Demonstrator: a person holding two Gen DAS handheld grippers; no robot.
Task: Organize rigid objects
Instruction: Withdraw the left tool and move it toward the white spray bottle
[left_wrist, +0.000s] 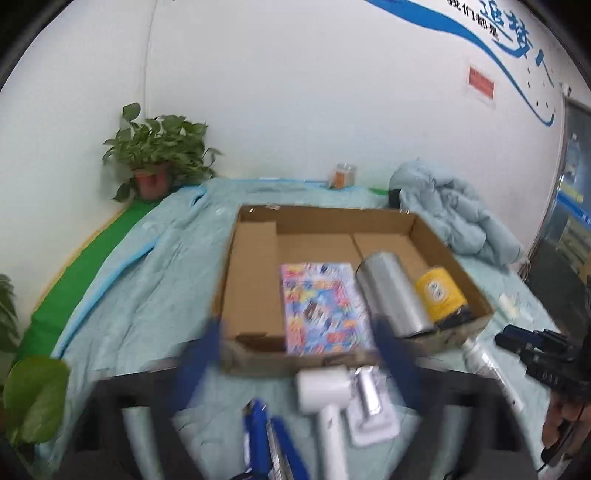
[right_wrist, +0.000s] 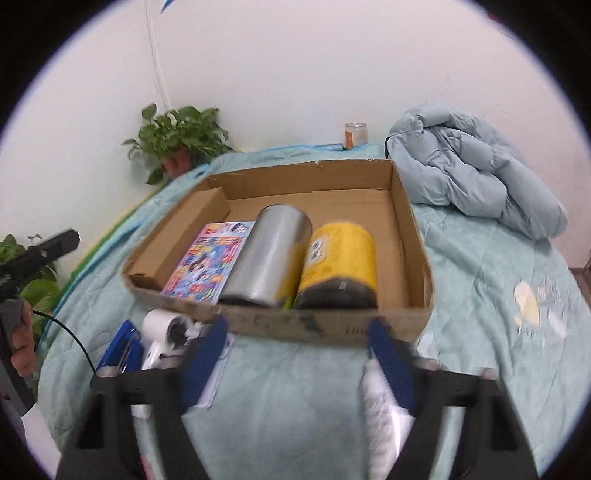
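Left tongs (left_wrist: 297, 326) and right tongs (right_wrist: 298, 322) are seen released, and the white tool (left_wrist: 325, 386) is found lower-centre between the left pair, handle pointed at frame bottom.

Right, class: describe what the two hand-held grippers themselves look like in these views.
Both the left gripper and right gripper have blue fingers on angular black frames with cut-out openings. In the right wrist view, a thin black cable hangs beside the left one's grey handle.

Cardboard boxes (right_wrist: 413, 236): one
Cylinders counted in box: two — silver can (right_wrist: 269, 258), yellow can (right_wrist: 340, 254)
Picture books (right_wrist: 207, 266): one
Potted plants (right_wrist: 181, 140): one
Jars (right_wrist: 355, 134): one
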